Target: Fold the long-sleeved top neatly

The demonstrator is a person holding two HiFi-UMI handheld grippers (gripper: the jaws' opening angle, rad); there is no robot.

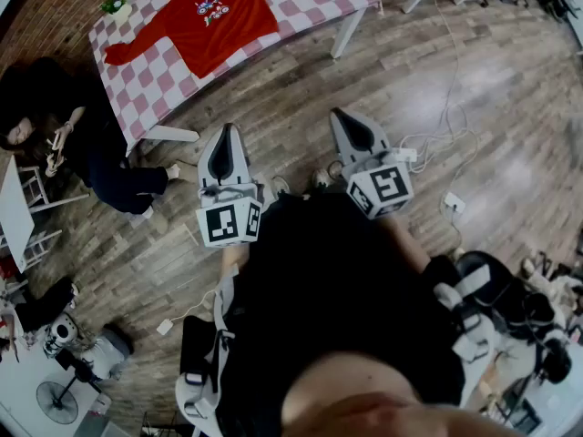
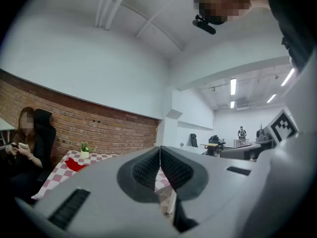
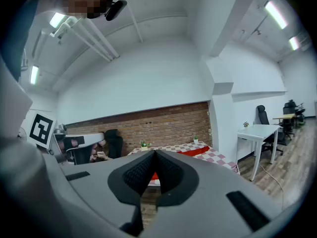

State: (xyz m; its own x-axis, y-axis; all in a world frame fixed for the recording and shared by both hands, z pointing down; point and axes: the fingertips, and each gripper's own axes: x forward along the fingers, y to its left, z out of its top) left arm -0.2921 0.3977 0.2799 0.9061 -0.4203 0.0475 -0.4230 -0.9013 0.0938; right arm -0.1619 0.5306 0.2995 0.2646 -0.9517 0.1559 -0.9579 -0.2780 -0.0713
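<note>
A red long-sleeved top (image 1: 205, 21) with a printed chest motif lies spread flat on the checked table (image 1: 314, 3) at the far end of the room. Both grippers hover over the wooden floor, well short of the table. My left gripper (image 1: 225, 135) is shut with nothing in it, and so is my right gripper (image 1: 343, 118). In the left gripper view the left gripper (image 2: 159, 149) has its pads together, with a red sleeve (image 2: 74, 164) far off. In the right gripper view the right gripper (image 3: 151, 154) is shut too, with the red top (image 3: 195, 151) beyond it.
A seated person (image 1: 55, 139) in dark clothes sits left of the table by a brick wall. A small potted plant (image 1: 116, 5) stands on the table's far left corner. Cables and a power strip (image 1: 453, 203) lie on the floor to the right. White desks (image 3: 260, 133) stand further right.
</note>
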